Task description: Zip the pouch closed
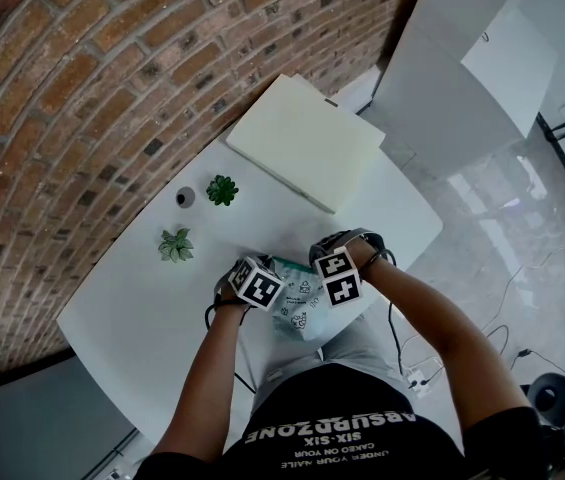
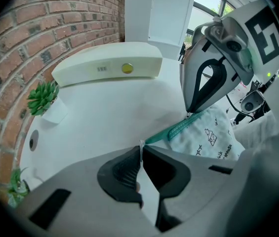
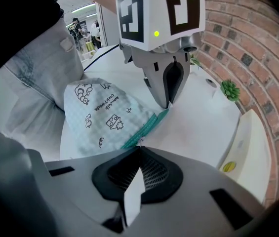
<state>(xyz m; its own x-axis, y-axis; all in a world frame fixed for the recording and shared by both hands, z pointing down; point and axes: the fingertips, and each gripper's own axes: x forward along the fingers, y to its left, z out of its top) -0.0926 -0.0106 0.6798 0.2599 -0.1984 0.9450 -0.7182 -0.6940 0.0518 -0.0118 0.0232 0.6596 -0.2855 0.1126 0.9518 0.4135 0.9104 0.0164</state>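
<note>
A pale blue printed pouch (image 1: 298, 303) with a teal zipper band (image 2: 179, 128) lies on the white table (image 1: 142, 308) near its front edge, between both grippers. My left gripper (image 2: 140, 147) is shut on a thin white tab at one end of the band. My right gripper (image 3: 138, 148) is shut on the band's other end (image 3: 146, 128). The band runs stretched from one gripper to the other, and each gripper shows in the other's view: the right gripper (image 2: 188, 113) and the left gripper (image 3: 168, 106). Whether a slider is in either grip is hidden.
A cream closed case (image 1: 302, 140) lies at the table's far end. Two small potted plants (image 1: 222, 189) (image 1: 175, 245) and a small grey round object (image 1: 185, 197) stand by the brick wall (image 1: 82, 88). The person's grey-trousered legs (image 3: 45, 63) press against the near table edge.
</note>
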